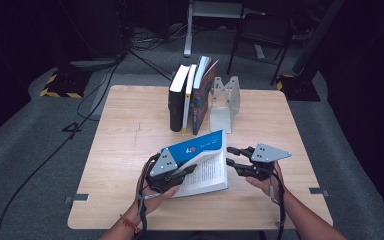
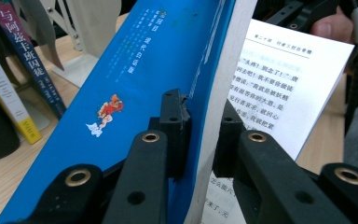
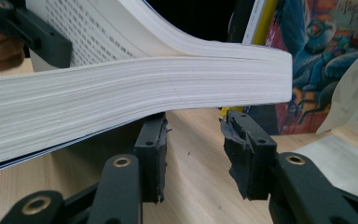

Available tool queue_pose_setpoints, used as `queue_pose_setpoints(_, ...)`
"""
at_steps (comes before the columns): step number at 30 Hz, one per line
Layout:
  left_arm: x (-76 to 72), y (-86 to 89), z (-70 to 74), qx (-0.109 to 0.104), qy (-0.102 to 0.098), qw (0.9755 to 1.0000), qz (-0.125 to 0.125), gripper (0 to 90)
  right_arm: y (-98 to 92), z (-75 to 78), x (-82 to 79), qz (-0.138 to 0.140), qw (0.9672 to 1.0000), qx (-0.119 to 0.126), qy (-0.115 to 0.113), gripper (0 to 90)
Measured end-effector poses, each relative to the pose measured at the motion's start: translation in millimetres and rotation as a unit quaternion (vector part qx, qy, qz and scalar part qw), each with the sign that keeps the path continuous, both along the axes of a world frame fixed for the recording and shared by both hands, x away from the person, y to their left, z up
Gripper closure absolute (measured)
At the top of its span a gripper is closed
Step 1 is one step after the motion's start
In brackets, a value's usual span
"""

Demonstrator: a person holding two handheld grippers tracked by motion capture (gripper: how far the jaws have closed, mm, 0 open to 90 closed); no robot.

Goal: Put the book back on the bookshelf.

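Left fingers (image 2: 200, 135) pinched blue book (image 1: 200, 160) cover-side pages; right fingers (image 3: 193, 158) spread, empty. We saw book open mid-tabletop (image 1: 130, 125), page block at right fingers' 9 o'clock, spine pointing toward 12.

Open book (image 1: 200, 160): bright blue cover, small red-and-white cartoon figure, white pages with black print. Surface (image 1: 130, 125): pale wood grain. Far books (image 1: 190, 95): black, white-and-yellow, dark multicoloured covers. Bookend (image 1: 225, 102): off-white. Jaws black.
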State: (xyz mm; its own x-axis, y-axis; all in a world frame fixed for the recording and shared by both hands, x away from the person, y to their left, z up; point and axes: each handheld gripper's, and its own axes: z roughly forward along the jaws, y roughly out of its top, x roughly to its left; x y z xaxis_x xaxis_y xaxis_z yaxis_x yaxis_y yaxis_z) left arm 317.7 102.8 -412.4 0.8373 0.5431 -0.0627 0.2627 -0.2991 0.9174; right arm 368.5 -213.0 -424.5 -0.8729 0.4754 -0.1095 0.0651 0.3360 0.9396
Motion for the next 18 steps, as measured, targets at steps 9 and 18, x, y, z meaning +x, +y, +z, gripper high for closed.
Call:
queue_pose_setpoints(9,9.4,-19.2,5.9,-0.034,-0.001,0.9987,-0.037,79.5,-15.7,17.0,-0.7,-0.019,0.9995,0.012,-0.024,59.3)
queue_pose_setpoints(18,22.5,-48.0,16.4,-0.048,-0.018,0.9963,-0.07,79.6,-38.2,37.1,1.9,-0.048,0.9965,0.046,-0.051,73.0)
